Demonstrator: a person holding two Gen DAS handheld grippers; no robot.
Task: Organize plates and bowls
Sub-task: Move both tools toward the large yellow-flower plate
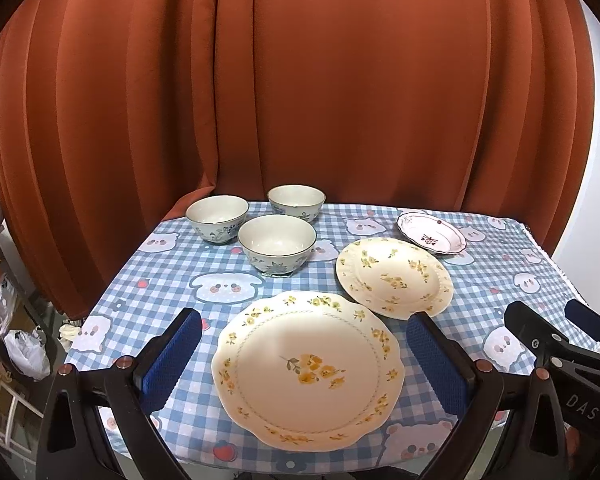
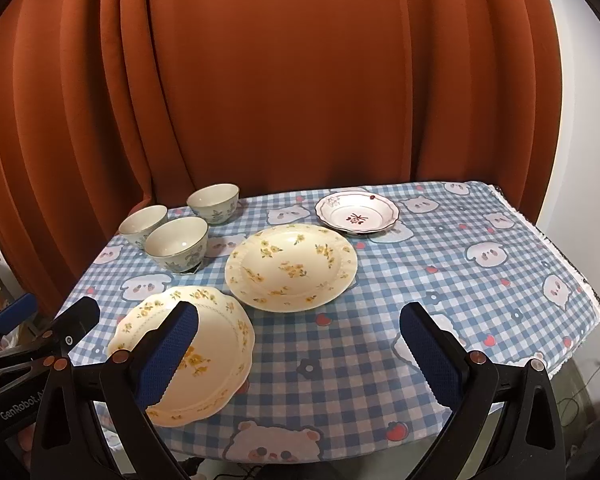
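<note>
A large scalloped plate [image 1: 308,368] with yellow flowers lies at the table's near edge, between the fingers of my open left gripper [image 1: 304,344], which hovers over it. It also shows in the right wrist view [image 2: 216,344]. A round yellow-flowered plate [image 1: 394,276] [image 2: 292,266] lies behind it. A small red-trimmed plate [image 1: 432,233] [image 2: 358,212] sits at the back. Three blue-patterned bowls [image 1: 277,243] [image 2: 177,243] cluster at the back left. My right gripper [image 2: 298,328] is open and empty over the cloth; it shows at the right in the left wrist view [image 1: 548,320].
The table [image 2: 480,280] has a blue checked cloth with cartoon animals. An orange curtain [image 1: 300,80] hangs close behind it. Bags and clutter [image 1: 16,340] lie on the floor at the left. The table's right edge drops off near a white wall.
</note>
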